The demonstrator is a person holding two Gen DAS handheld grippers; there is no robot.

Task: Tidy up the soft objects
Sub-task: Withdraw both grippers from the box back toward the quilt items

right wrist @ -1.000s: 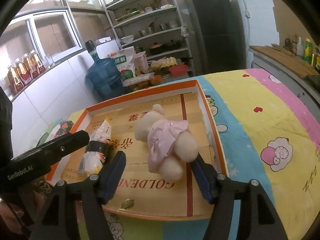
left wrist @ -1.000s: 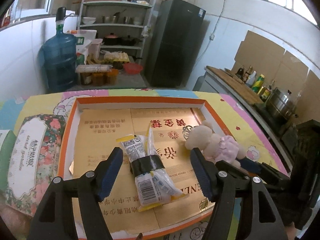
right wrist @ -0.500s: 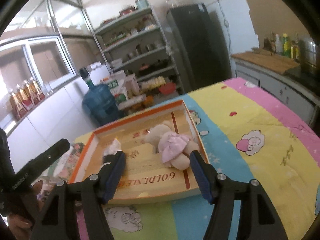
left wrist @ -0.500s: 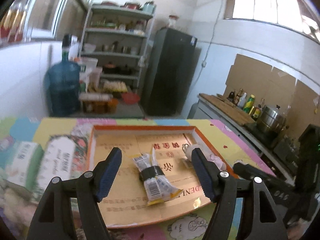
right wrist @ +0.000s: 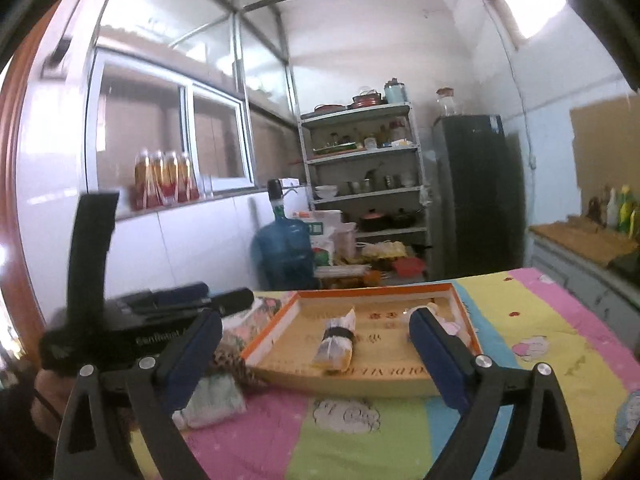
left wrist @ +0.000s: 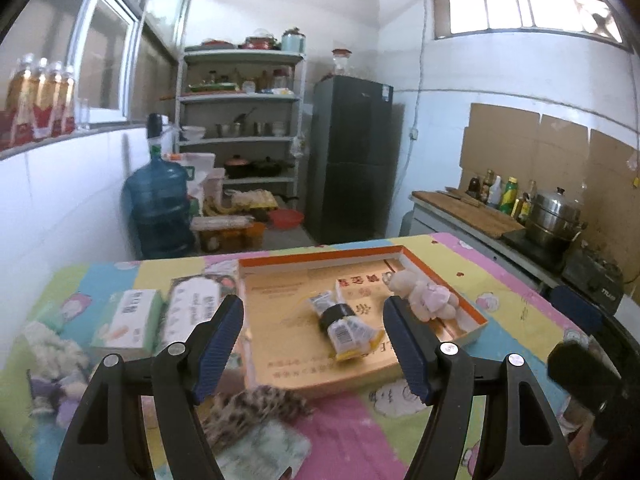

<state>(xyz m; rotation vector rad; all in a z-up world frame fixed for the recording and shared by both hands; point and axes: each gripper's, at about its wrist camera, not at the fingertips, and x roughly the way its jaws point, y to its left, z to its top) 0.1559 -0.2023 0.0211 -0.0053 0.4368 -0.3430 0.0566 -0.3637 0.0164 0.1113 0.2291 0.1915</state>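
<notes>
Left wrist view: left claw is held spread, empty, short of the tray. Right claw, just opened wide, grips nothing. Plush toy and snack pack are seen inside the tray, apparently already sorted; fuzzy pouch remains on the near counter.

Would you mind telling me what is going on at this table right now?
A person holds a claw in each hand, sorting soft things into the shallow orange-rimmed box. A plush toy and a banded packet bundle lie inside. The left claw is open and empty; the right claw has just opened, also empty.
</notes>
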